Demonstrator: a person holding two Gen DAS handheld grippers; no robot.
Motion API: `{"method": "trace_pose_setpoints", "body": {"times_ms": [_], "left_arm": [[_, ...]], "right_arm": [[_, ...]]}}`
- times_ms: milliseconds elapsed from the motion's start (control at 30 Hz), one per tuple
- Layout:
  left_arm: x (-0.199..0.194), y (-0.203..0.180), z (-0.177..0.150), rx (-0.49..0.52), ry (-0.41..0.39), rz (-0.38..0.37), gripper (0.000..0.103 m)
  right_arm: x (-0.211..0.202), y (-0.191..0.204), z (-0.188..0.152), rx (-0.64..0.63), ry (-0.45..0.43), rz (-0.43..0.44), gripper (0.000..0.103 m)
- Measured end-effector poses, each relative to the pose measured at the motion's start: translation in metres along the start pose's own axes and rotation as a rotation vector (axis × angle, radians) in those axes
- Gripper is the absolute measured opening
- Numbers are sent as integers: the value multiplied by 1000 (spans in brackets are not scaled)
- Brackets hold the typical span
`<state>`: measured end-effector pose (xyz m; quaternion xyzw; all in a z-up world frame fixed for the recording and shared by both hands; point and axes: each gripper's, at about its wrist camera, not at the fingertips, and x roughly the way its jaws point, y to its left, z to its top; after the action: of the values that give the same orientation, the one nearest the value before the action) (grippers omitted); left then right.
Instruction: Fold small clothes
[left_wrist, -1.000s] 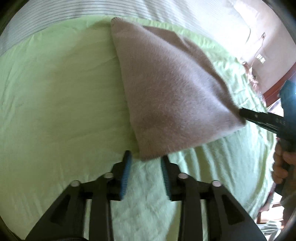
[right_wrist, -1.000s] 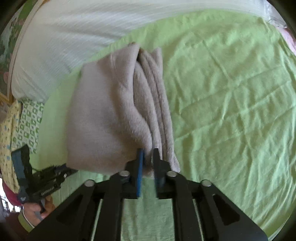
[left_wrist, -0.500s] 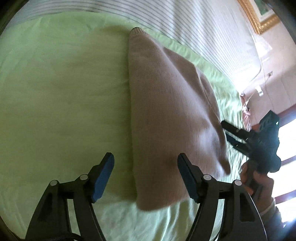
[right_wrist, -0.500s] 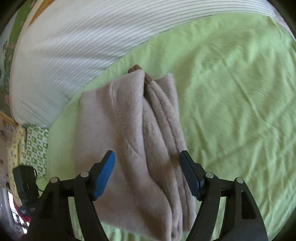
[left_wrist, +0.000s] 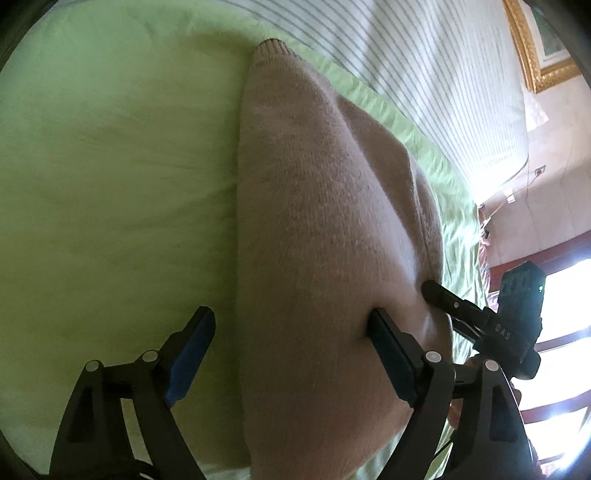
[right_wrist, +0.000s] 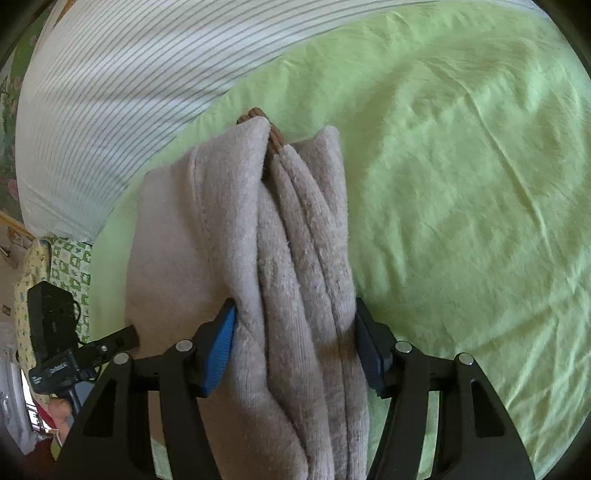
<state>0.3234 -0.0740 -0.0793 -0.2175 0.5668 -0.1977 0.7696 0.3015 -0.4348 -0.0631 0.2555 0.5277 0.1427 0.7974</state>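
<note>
A folded beige fleece garment (left_wrist: 317, 240) lies on the green sheet (left_wrist: 110, 166). My left gripper (left_wrist: 291, 332) is open, low over the garment's near end; its right finger presses into the fabric and its left finger is over the sheet. In the right wrist view the garment (right_wrist: 295, 258) shows its stacked folded edges, with a brown ribbed cuff (right_wrist: 271, 136) at the far end. My right gripper (right_wrist: 295, 328) is open, its fingers straddling the folded layers on both sides. The right gripper also shows in the left wrist view (left_wrist: 480, 317), at the garment's right edge.
A white striped pillow or bedding (right_wrist: 110, 81) lies beyond the green sheet (right_wrist: 461, 184). A gold picture frame (left_wrist: 535, 55) hangs on the wall. The left gripper (right_wrist: 74, 347) shows at the left of the right wrist view, near the bed edge.
Both grippers have opened, letting go of the garment, and moved forward and lower over it. The garment now lies flat, with the right gripper's fingers on either side of the folds.
</note>
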Motion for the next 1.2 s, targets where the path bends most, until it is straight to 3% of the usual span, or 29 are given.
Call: {"method": "trace_pose_setpoints", "body": {"times_ms": [133, 200, 267, 400, 500, 667, 833, 1033, 1200], "left_arm": [[13, -2, 2, -5, 7, -13, 86], [16, -6, 1, 9, 3, -15, 76], [18, -12, -1, 32, -7, 2, 69], [10, -17, -3, 59, -38, -8, 47], [-4, -25, -10, 94, -78, -10, 42], [-44, -30, -27, 119, -143, 5, 41], [-99, -4, -47, 100, -196, 11, 41], [-139, 38, -71, 78, -230, 60, 41], [-140, 68, -85, 50, -216, 118, 43]], "right_arm": [[3, -2, 4, 5, 7, 19, 61], [5, -3, 4, 11, 6, 30, 61], [5, -2, 3, 8, 7, 43, 49], [0, 3, -1, 0, 6, 54, 38], [-10, 14, -4, -8, -10, 61, 34], [-28, 49, -16, -58, -41, 116, 33], [-32, 90, -34, -102, -43, 193, 32], [-8, 141, -59, -163, -1, 263, 32], [25, 163, -74, -183, 60, 263, 32]]}}
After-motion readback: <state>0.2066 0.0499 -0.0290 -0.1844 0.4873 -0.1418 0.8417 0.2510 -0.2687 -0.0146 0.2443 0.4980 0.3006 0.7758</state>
